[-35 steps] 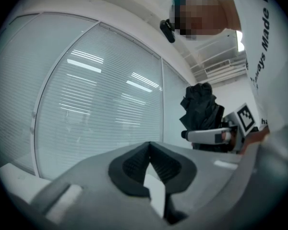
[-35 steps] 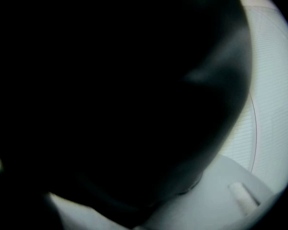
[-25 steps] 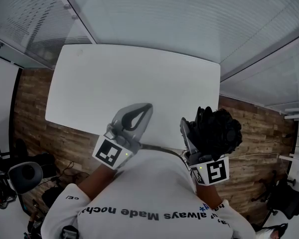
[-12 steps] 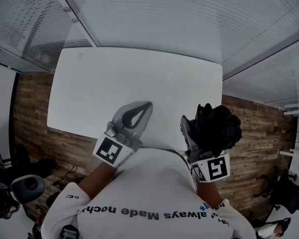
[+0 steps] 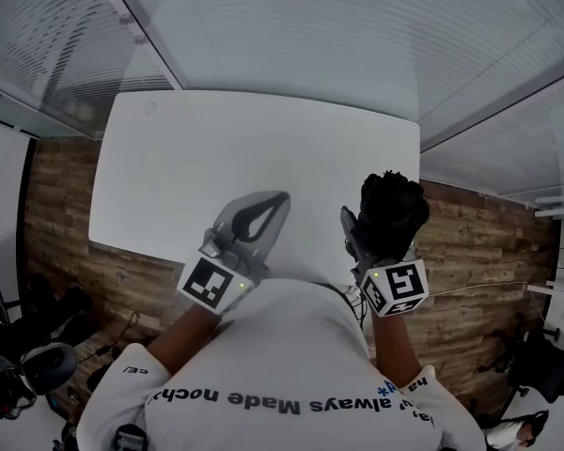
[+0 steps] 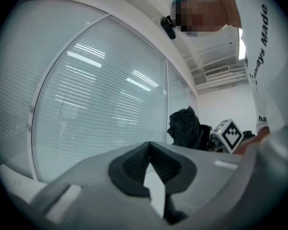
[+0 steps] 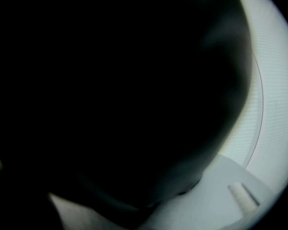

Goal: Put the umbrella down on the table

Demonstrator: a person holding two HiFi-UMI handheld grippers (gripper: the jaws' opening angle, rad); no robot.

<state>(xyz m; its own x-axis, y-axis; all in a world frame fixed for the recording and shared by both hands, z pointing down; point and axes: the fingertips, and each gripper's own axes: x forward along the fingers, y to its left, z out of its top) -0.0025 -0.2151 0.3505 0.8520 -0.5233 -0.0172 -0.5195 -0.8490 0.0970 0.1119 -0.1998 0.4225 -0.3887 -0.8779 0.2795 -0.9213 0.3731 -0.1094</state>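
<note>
Your right claw [image 5: 367,244] is clamped around the folded black umbrella [image 5: 392,209], its jaws held wide by the bunched fabric. In the head view the bundle stands up out of the claw at the near right corner of the white table [image 5: 216,158]. Part of it is over the tabletop and part is over the wooden floor [image 5: 470,242] to the right. No view shows whether the fabric touches the tabletop. The right gripper view is almost wholly filled with the dark cloth, close against the lens. Only a pale strip of one jaw and a slice of the slatted blinds [image 7: 273,80] show along its right and bottom edges.

Your left claw [image 5: 282,197] is pressed together at the tips with nothing between them. The dark pads [image 6: 129,166] leave only a teardrop gap behind the tips. It sits over the near edge of the table, to the left of the umbrella and apart from it. In the left gripper view the umbrella shows as a dark bundle off to the right, just beside the right claw's marker cube [image 6: 229,134]. The blinds fill the far side of that view, and your white shirt [image 5: 291,365] covers the near middle of the head view.
</note>
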